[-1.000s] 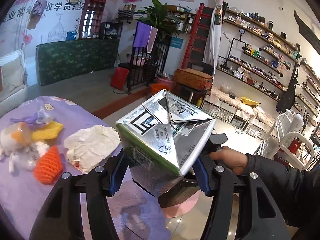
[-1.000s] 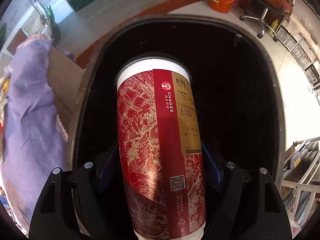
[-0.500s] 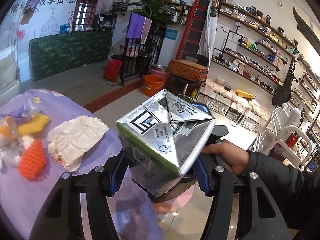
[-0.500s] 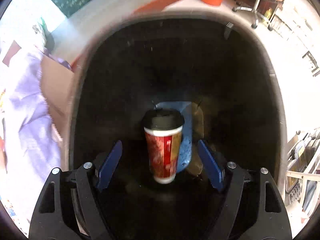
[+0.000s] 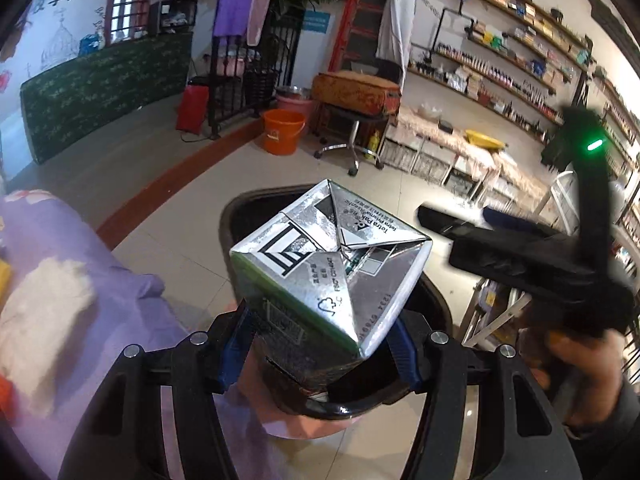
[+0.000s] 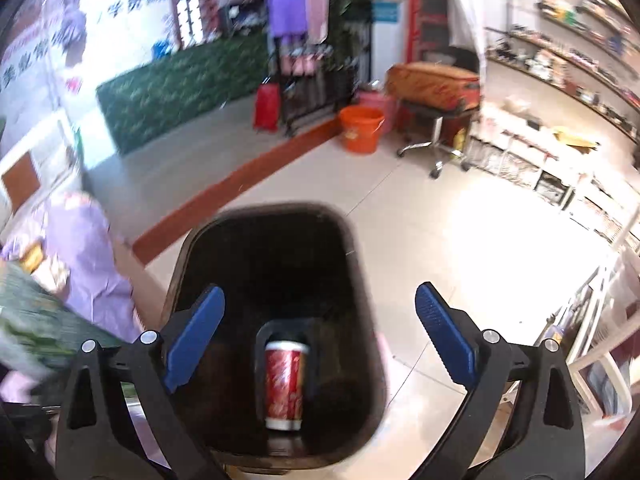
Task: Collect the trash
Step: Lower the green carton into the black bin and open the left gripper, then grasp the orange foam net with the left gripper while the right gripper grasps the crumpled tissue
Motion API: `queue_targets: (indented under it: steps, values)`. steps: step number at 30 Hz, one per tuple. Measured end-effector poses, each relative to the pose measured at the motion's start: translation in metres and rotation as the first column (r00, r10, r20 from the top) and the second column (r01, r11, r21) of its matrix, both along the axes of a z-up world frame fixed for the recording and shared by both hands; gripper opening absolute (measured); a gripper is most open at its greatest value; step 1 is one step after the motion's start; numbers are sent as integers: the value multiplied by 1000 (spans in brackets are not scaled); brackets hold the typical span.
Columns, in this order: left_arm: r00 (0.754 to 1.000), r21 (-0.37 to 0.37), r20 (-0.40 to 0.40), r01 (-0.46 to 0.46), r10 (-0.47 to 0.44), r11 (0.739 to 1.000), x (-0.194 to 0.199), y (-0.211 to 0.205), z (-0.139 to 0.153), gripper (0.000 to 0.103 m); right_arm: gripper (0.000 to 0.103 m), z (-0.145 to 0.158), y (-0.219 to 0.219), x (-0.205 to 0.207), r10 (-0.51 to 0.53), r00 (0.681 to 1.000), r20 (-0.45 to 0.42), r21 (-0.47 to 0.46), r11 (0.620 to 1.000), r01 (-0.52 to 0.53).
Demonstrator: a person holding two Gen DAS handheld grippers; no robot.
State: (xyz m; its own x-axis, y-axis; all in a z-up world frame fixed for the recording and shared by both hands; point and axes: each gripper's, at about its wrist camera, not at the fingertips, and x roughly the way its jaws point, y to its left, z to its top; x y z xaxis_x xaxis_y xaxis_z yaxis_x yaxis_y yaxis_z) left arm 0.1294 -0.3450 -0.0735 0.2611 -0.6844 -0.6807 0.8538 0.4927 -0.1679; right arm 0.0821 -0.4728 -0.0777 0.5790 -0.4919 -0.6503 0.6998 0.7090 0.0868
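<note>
Over the dark bin point(image 5: 434, 300), left tongs point(image 5: 320, 344) clamped on a silver-and-green drink carton point(image 5: 328, 276), blue pads point(image 5: 236, 344) pressed to both its sides, folded base end facing the camera. Carton above the bin's near rim, beside the purple-clothed bench point(image 5: 80, 264). White crumpled paper point(image 5: 44, 312) lying on that cloth at left.

Above the same bin point(image 6: 360, 360), right tongs point(image 6: 320, 340) spread wide, jaws just opened further, nothing between the blue pads point(image 6: 444, 340). Down in the bin's bottom, seen between the jaws: red paper cup point(image 6: 285, 386), white rim up, clear of both pads.

At right in the left wrist view, right tongs point(image 5: 452, 222) seen from the side, gripped by a hand point(image 5: 580, 364) in a dark sleeve.
</note>
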Motion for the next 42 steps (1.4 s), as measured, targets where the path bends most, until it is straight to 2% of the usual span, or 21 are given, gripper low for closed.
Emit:
queue_targets:
  steps: [5, 13, 14, 15, 19, 21, 25, 30, 36, 42]
  values:
    - [999, 59, -22, 30, -28, 998, 0, -20, -17, 58, 95, 14, -15, -32, -78, 995, 67, -3, 997, 79]
    - [999, 136, 0, 52, -52, 989, 0, -47, -30, 60, 95, 22, -25, -42, -115, 986, 123, 11, 993, 114]
    - [999, 144, 0, 50, -51, 988, 2, -50, -30, 62, 95, 23, -25, -43, -114, 985, 128, 10, 993, 114]
    - [999, 147, -3, 53, -53, 988, 5, -54, -31, 69, 95, 26, -27, -44, -116, 984, 132, 6, 993, 116]
    - [998, 95, 16, 59, -61, 994, 3, -46, -25, 97, 95, 33, -25, -47, -123, 981, 147, -15, 992, 127]
    - [998, 87, 32, 48, -51, 995, 2, -43, -23, 97, 95, 33, -24, -48, -124, 979, 159, -14, 992, 128]
    - [999, 76, 3, 46, -46, 996, 4, -37, -21, 97, 95, 38, -21, -46, -123, 978, 171, -15, 992, 127]
    - [999, 23, 5, 47, -47, 999, -4, -21, -10, 97, 96, 41, -14, -42, -109, 977, 185, -9, 994, 112]
    - [999, -11, 44, 15, -14, 1000, -18, 8, 5, 97, 97, 48, -6, -37, -76, 975, 209, -22, 996, 83]
    - [995, -19, 84, -48, 49, 999, -24, 49, 14, 97, 97, 44, 10, -20, 1, 980, 201, -8, 1000, 1]
